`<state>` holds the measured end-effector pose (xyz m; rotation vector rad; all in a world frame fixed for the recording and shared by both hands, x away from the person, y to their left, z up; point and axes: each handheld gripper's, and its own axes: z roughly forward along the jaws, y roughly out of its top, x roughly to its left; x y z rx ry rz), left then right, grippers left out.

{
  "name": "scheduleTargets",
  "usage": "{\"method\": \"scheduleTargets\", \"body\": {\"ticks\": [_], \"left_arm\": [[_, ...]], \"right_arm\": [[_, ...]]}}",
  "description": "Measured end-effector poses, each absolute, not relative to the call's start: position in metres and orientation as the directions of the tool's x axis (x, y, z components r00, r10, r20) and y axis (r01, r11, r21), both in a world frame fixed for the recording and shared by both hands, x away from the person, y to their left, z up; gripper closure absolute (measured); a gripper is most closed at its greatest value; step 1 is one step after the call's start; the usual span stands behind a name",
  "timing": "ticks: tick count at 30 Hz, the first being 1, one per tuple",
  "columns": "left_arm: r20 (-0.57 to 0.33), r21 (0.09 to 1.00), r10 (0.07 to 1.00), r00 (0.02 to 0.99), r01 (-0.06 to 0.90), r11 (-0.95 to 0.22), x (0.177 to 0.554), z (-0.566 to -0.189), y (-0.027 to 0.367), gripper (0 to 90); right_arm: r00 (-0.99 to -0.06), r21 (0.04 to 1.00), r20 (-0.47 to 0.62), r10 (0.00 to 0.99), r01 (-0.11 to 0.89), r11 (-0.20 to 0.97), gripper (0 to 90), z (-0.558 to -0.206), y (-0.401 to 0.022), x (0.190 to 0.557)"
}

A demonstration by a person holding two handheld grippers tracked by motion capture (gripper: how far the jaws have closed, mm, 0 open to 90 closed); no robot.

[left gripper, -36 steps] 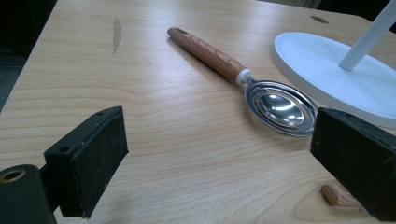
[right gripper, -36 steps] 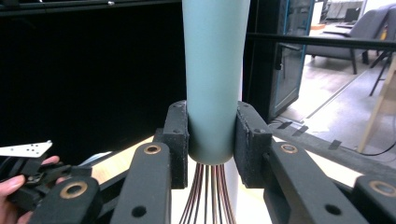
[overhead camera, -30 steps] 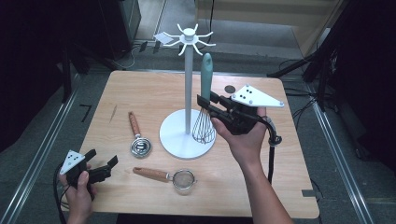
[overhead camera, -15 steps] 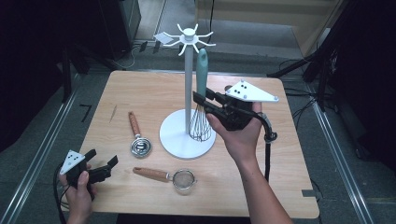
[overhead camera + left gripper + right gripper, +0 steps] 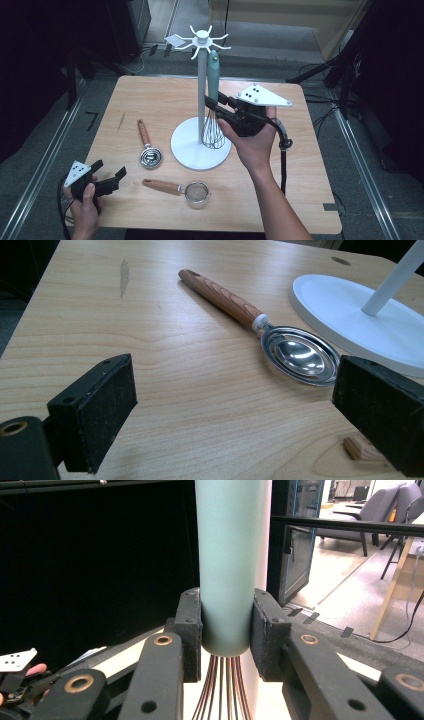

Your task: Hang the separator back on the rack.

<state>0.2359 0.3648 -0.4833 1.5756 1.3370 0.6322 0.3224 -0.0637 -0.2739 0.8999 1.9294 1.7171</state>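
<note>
The left gripper (image 5: pixel 107 181) is held with its jaws wide apart and nothing between them, low over the near left corner of the table (image 5: pixel 310 200). A wooden-handled scoop (image 5: pixel 280 337) is seen just beyond it, and a small strainer (image 5: pixel 182 188) lies nearby. The white stand (image 5: pixel 201 145) is placed mid-table. The right gripper (image 5: pixel 226 635) is clamped on the whisk (image 5: pixel 223 565), gripped upright at the bottom of its teal handle, close beside the stand's pole.

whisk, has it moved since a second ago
Yes. The whisk, clamped in the right gripper, has gone up and left, closer to the white stand's pole and hooks.
</note>
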Motion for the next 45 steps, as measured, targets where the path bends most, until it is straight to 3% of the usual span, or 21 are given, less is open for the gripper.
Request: {"method": "scheduleTargets", "body": {"ticks": [10, 23, 28, 29, 38, 45], "left_arm": [[-0.182, 0.887, 0.945, 0.271, 0.460, 0.039, 0.236, -0.483, 0.365, 4.1], [-0.180, 0.887, 0.946, 0.270, 0.461, 0.037, 0.236, -0.483, 0.365, 4.1], [-0.183, 0.886, 0.946, 0.269, 0.462, 0.039, 0.236, -0.483, 0.365, 4.1], [-0.182, 0.886, 0.946, 0.269, 0.462, 0.039, 0.236, -0.483, 0.365, 4.1], [-0.182, 0.886, 0.946, 0.269, 0.462, 0.040, 0.236, -0.483, 0.365, 4.1], [-0.183, 0.885, 0.946, 0.268, 0.463, 0.040, 0.236, -0.483, 0.365, 4.1]], "right_arm": [[-0.724, 0.986, 0.112, 0.680, 0.169, 0.018, 70.0, -0.280, -0.063, 0.327], [-0.734, 0.991, 0.092, 0.673, 0.132, 0.009, 60.7, -0.280, -0.068, 0.327], [-0.733, 0.995, 0.092, 0.674, 0.101, -0.025, 66.8, -0.277, -0.072, 0.326], [-0.728, 0.994, 0.102, 0.678, 0.101, -0.041, 71.8, -0.275, -0.073, 0.325], [-0.695, 0.995, 0.104, 0.711, 0.083, -0.064, 90.0, -0.267, -0.076, 0.331], [-0.675, 0.998, 0.058, 0.735, 0.029, -0.053, 90.0, -0.257, -0.075, 0.338]]}}
